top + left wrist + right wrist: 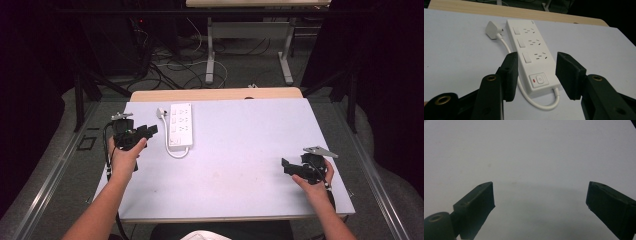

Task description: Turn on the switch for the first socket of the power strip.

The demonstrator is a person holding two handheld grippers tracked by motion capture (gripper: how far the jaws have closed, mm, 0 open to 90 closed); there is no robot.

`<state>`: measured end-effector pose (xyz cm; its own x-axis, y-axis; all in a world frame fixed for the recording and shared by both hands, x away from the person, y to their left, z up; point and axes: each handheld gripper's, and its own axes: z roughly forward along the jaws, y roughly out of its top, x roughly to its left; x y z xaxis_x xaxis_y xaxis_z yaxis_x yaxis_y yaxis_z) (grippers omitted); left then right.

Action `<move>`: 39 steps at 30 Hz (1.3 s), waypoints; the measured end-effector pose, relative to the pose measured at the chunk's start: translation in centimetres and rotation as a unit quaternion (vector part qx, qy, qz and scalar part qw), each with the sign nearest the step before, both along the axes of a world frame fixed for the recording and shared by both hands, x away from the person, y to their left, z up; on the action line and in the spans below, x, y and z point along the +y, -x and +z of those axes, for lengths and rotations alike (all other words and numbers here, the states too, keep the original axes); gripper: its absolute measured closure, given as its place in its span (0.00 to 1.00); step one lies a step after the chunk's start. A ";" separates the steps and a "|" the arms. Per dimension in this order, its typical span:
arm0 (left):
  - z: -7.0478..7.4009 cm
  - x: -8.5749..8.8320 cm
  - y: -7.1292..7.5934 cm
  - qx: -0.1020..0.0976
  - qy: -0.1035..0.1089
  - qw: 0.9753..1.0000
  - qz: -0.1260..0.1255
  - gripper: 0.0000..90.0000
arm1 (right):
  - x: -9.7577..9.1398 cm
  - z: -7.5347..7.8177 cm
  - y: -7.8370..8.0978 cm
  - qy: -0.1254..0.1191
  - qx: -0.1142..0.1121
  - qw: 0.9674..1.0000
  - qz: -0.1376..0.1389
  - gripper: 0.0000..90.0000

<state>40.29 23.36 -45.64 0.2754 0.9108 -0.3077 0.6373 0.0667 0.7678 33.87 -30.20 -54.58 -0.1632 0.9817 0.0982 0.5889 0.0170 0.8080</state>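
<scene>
While the white power strip [180, 125] lies flat on the far-left part of the pale table [240, 150], nobody has a grip on it yet, so the work looks to be at its very start. The left gripper [150, 131] hovers just to the strip's left, aimed at it, its jaws partly apart with nothing pressed between them; from the left gripper view they frame the strip's near end, but I judge they are short of touching it. The right gripper [286, 166] sits well away from the strip, on the opposite side of the table near the front edge, its jaws spread wide over bare tabletop. What is left, as I read it, is everything: closing on the strip or its plug [160, 113], which lies just beside the strip's far-left corner, with the white cord [176, 152] looping out from the strip's near end. The left gripper view [536, 75] gives detail the high view cannot: three rocker switches [522, 43] beside three socket rows, and a master button [539, 79] with a small red mark at the near end. The right gripper view [540, 202] adds nothing about the strip, just blank surface between its jaws.
</scene>
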 end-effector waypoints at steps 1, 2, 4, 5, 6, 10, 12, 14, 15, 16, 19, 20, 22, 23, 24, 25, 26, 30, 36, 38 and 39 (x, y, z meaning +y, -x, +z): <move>0.0 0.0 0.0 0.000 0.000 1.000 0.000 0.59 | 0.0 0.0 0.0 0.000 0.000 1.000 0.000 0.08; -0.1 -0.1 -0.1 -0.003 0.000 1.000 0.002 0.59 | -0.1 0.0 0.0 0.000 0.000 1.000 0.001 0.08; -0.1 -0.2 -0.2 0.001 -0.001 1.000 0.002 0.61 | -0.1 0.0 0.0 -0.003 0.002 1.000 0.000 0.08; -0.2 -0.3 -0.3 0.000 -0.003 1.000 0.007 0.62 | -0.1 0.0 0.0 -0.004 0.002 1.000 0.000 0.08; -0.2 -0.3 -0.3 0.000 -0.003 1.000 0.007 0.62 | -0.1 0.0 0.0 -0.003 0.001 1.000 0.000 0.09; -0.2 -0.5 -0.5 0.002 -0.004 1.000 0.008 0.63 | -0.1 -0.1 -0.1 -0.002 0.002 1.000 0.002 0.09; -0.2 -0.5 -0.6 0.006 -0.010 1.000 0.006 0.63 | 0.0 -0.1 -0.1 -0.005 0.004 1.000 0.000 0.09; -0.3 -0.6 -0.8 0.003 -0.009 1.000 0.008 0.64 | 0.0 -0.1 -0.1 -0.005 0.004 1.000 0.000 0.09; -0.3 -0.6 -0.8 0.002 -0.009 1.000 0.008 0.64 | 0.0 -0.1 -0.1 -0.004 0.000 1.000 -0.003 0.09; -0.3 -0.6 -0.9 0.000 -0.010 1.000 0.010 0.64 | -0.1 -0.1 -0.1 -0.003 0.002 1.000 0.001 0.09; -0.2 -0.9 -1.1 0.006 -0.009 1.000 0.008 0.65 | -0.1 -0.1 -0.1 -0.002 0.003 1.000 0.002 0.09; -0.2 -0.9 -1.1 0.004 -0.009 1.000 0.008 0.65 | -0.1 -0.1 -0.1 -0.003 0.003 1.000 0.002 0.09; -0.2 -1.0 -1.2 0.002 -0.009 1.000 0.009 0.66 | -0.1 -0.1 -0.1 -0.003 0.003 1.000 0.002 0.09; -0.3 -1.1 -1.3 0.003 -0.010 1.000 0.010 0.66 | 0.0 -0.1 -0.1 -0.005 0.004 1.000 0.001 0.09; -0.3 -1.2 -1.4 0.004 -0.011 1.000 0.009 0.67 | 0.0 -0.1 -0.1 -0.005 0.004 1.000 0.001 0.09; -0.4 -1.3 -1.5 0.002 -0.011 1.000 0.013 0.67 | -0.1 -0.1 -0.1 -0.003 0.003 1.000 0.002 0.09; -0.4 -1.4 -1.6 0.005 -0.012 1.000 0.011 0.67 | -0.1 -0.1 -0.1 -0.003 0.003 1.000 0.002 0.09; -0.5 -1.5 -1.8 0.011 -0.016 1.000 0.010 0.68 | -0.1 -0.1 -0.1 -0.003 0.003 1.000 0.003 0.09; -0.7 -2.0 -2.4 0.006 -0.015 1.000 0.015 0.68 | -0.1 -0.1 -0.1 -0.002 0.003 1.000 0.003 0.09; -0.6 -2.0 -2.4 0.013 -0.016 1.000 0.013 0.69 | -0.1 -0.1 -0.1 -0.002 0.003 1.000 0.003 0.09; -0.6 -2.1 -2.5 0.012 -0.017 1.000 0.011 0.69 | -0.1 -0.1 -0.1 -0.004 0.005 1.000 0.001 0.09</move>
<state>42.79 21.30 -46.26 0.2477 0.9267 -0.2827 0.6544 0.0551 0.7541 33.95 -30.27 -54.69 -0.1647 0.9804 0.1080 0.5961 0.0117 0.8028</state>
